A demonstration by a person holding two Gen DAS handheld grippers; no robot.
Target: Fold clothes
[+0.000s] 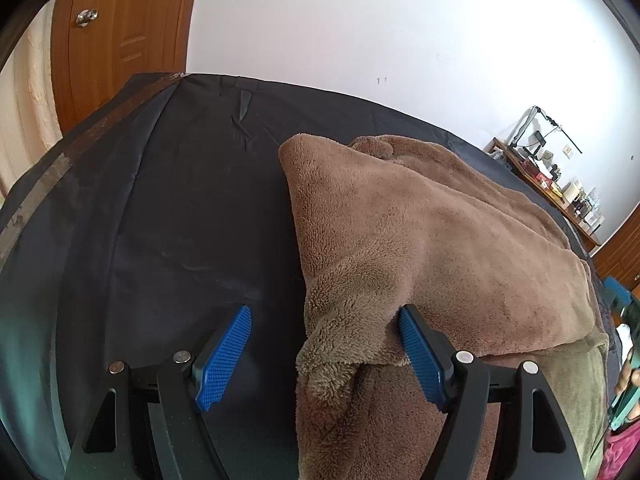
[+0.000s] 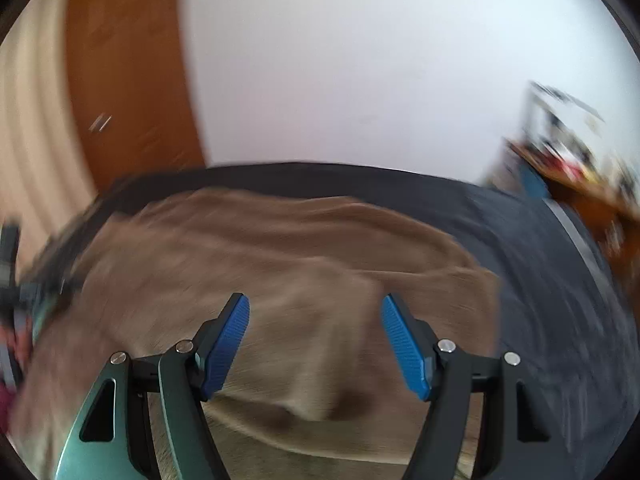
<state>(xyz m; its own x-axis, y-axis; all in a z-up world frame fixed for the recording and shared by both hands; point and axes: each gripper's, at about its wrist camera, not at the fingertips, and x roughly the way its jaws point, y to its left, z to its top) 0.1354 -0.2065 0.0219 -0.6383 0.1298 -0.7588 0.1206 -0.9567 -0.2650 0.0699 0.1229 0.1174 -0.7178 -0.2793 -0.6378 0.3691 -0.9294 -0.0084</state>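
Observation:
A brown fleece garment (image 1: 420, 232) lies folded on a dark sheet-covered surface (image 1: 180, 200). My left gripper (image 1: 324, 312) is open at the garment's near left corner. A bunched fold of fleece sits between the blue pads; the right pad (image 1: 420, 352) rests against it and the left pad (image 1: 224, 356) stands clear over the dark sheet. The right wrist view is motion-blurred. There my right gripper (image 2: 315, 300) is open just above the same fleece garment (image 2: 280, 248), with nothing pinched between its pads.
An olive-coloured layer (image 1: 576, 392) shows under the fleece at the near right. A wooden door (image 1: 120, 40) stands at the back left. A cluttered wooden shelf (image 1: 552, 180) runs along the right wall. Bare dark sheet (image 2: 540, 260) lies right of the garment.

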